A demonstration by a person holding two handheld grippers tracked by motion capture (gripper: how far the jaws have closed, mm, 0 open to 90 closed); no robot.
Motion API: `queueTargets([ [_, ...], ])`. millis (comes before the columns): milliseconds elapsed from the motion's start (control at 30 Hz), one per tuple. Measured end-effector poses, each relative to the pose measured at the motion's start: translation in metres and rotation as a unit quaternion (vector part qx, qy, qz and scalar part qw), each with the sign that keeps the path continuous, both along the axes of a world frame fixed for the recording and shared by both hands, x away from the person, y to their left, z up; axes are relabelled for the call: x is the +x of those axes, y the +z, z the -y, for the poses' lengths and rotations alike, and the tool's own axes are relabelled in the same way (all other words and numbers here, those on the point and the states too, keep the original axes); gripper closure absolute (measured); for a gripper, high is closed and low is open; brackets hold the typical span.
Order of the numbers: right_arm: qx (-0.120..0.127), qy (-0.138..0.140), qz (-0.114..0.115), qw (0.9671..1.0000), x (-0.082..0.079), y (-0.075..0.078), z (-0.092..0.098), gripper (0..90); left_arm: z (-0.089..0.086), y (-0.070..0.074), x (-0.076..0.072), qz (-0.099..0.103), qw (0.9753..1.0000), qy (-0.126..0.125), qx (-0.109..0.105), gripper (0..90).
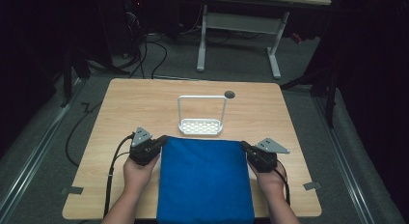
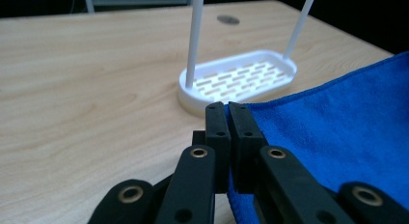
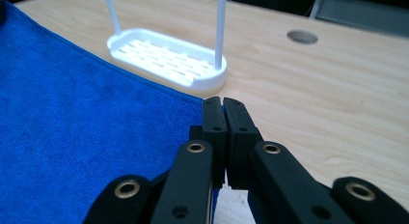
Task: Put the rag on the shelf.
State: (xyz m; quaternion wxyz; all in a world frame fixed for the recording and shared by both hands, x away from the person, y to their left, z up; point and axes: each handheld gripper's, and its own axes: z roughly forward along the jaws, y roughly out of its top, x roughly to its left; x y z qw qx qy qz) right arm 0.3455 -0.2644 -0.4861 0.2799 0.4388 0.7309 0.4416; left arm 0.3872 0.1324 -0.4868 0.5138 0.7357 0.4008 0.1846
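Blue cloth (image 1: 205, 180) flat on near half of bench (image 1: 125, 108), near edge at bench front, far edge just short of white rack (image 1: 201, 122).

Left claw (image 1: 161, 141) clamped on cloth's far-left corner; right claw (image 1: 244, 147) clamped on far-right corner.

Step, as judged: lift or fold by far corners. Do well: raise both claws together, keep level, keep edge taut, clear rack, don't drag.

Count: one cloth, one rack, two claws, one grommet hole (image 1: 229, 94) in bench.
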Motion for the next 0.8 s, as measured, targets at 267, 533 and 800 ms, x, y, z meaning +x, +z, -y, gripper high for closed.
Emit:
queueTargets([
  [267, 0.021, 0.003, 0.044, 0.9988, -0.013, 0.022, 0.001, 89.3, -0.009, 0.023, -0.015, 0.047, 0.9984, 0.009, -0.029, 88.1],
  [533, 0.036, 0.012, 0.079, 0.9961, -0.027, 0.041, -0.001, 89.4, -0.012, 0.042, -0.028, 0.082, 0.9956, 0.007, -0.044, 88.1],
  [800, 0.047, 0.018, 0.119, 0.9916, -0.04, 0.062, -0.003, 89.4, -0.013, 0.065, -0.041, 0.119, 0.991, 0.001, -0.062, 88.1],
])
